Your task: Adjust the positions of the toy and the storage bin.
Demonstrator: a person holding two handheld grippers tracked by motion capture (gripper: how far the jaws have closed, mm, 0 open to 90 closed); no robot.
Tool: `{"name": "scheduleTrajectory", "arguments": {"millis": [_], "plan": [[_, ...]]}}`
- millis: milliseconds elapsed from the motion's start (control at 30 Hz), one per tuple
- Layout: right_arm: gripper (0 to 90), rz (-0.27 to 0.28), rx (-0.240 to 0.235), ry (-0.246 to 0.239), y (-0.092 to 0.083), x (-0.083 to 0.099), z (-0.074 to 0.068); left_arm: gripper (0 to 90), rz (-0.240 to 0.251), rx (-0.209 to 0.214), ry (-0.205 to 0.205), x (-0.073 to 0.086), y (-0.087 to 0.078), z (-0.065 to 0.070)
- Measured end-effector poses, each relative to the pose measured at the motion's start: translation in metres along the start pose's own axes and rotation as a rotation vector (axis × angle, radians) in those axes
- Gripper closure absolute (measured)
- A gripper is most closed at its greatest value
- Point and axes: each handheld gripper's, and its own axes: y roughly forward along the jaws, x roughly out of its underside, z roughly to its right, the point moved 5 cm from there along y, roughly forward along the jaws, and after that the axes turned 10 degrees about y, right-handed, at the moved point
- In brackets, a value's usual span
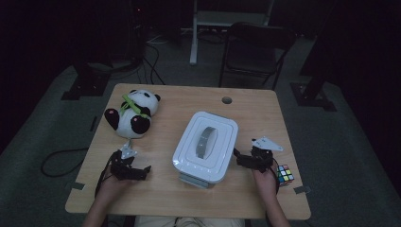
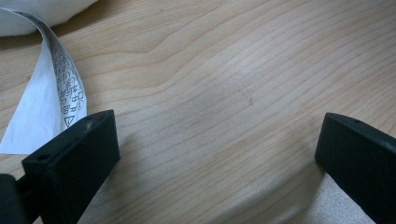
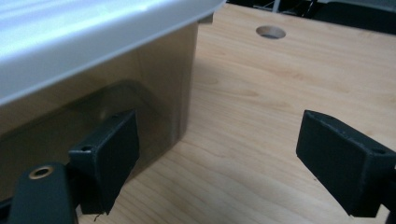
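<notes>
Evidently the work in hand centres on the lidded storage box (image 1: 206, 145), a white-topped, clear-walled bin that sits in the middle of the counter (image 1: 255, 113) between the two hands. Its long axis runs from the person's near edge toward the far edge, tilted slightly to the right at the far end, with the grey handle (image 1: 205, 140) on the lid lying along that same line and a grey latch (image 1: 193, 180) at the near short end. The right gripper (image 1: 239, 156) rests low on the counter just beside the box's right wall, near its near corner; its jaws stand wide apart and hold nothing, and in the right gripper view one jaw is close against the clear wall under the lid's rim while the other is over bare wood. That placement reads as a set-up for steadying or working the box from its side. The left gripper (image 1: 145, 170) lies on the counter to the box's left, apart from it, jaws likewise wide and empty; the left gripper view shows only wood grain between them, with the white care label (image 2: 51, 93) of the plush panda (image 1: 133, 113) curling in just beside one jaw. A colour cube (image 1: 285, 174) sits by the right hand, untouched and clear of the box.
</notes>
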Motion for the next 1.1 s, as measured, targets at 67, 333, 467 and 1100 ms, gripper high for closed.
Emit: {"name": "scheduleTrajectory", "arguments": {"millis": [67,333,467,1100], "plan": [[13.0,-0.006,0.000,0.003,0.002,0.002,0.000,0.4,0.000,0.001,0.001,0.000,0.000,0.000],[13.0,-0.082,-0.020,-0.019,0.020,0.022,0.000,0.4,0.000,0.004,0.006,0.000,0.000,0.000],[13.0,-0.122,-0.039,-0.021,0.027,0.029,0.003,0.4,0.000,0.011,0.014,0.001,-0.001,-0.001],[12.2,-0.254,0.017,-0.026,0.043,0.039,0.008,0.4,-0.004,0.030,0.032,0.002,-0.002,-0.001]]}}
